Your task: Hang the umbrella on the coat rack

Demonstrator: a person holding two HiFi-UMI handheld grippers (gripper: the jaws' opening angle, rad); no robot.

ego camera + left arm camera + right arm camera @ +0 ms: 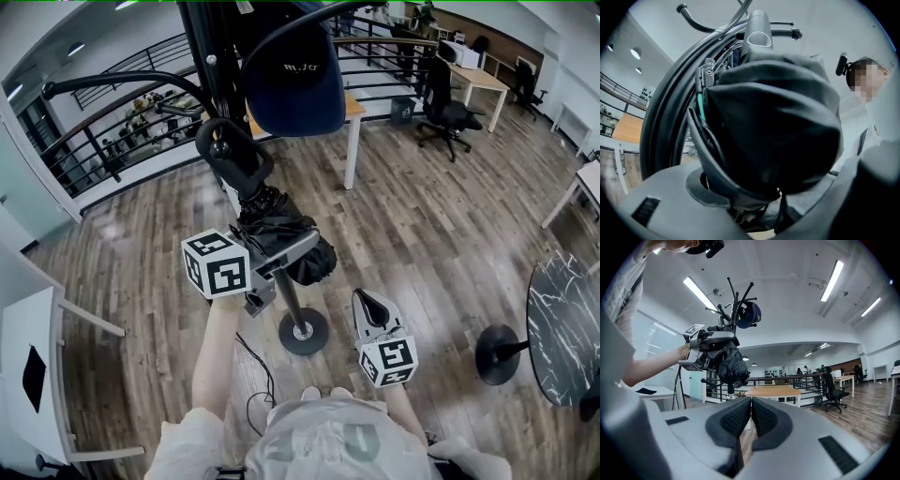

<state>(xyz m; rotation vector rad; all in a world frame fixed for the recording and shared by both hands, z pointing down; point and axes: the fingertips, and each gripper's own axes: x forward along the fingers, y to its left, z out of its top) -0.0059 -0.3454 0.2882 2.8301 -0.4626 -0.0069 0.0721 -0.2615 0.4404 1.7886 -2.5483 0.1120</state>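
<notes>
My left gripper (274,246) holds the folded black umbrella (305,255) tight in its jaws, close by the coat rack (214,70) (a dark cap (295,80) hangs above). My right gripper (367,300) sits lower, jaws clenched together, empty.

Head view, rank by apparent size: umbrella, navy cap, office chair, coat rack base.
1. umbrella and navy cap: these look about alike, and both are near the camera, so they are not ranked against each other.
2. office chair, which stands far off.
3. coat rack base, the smallest.
</notes>
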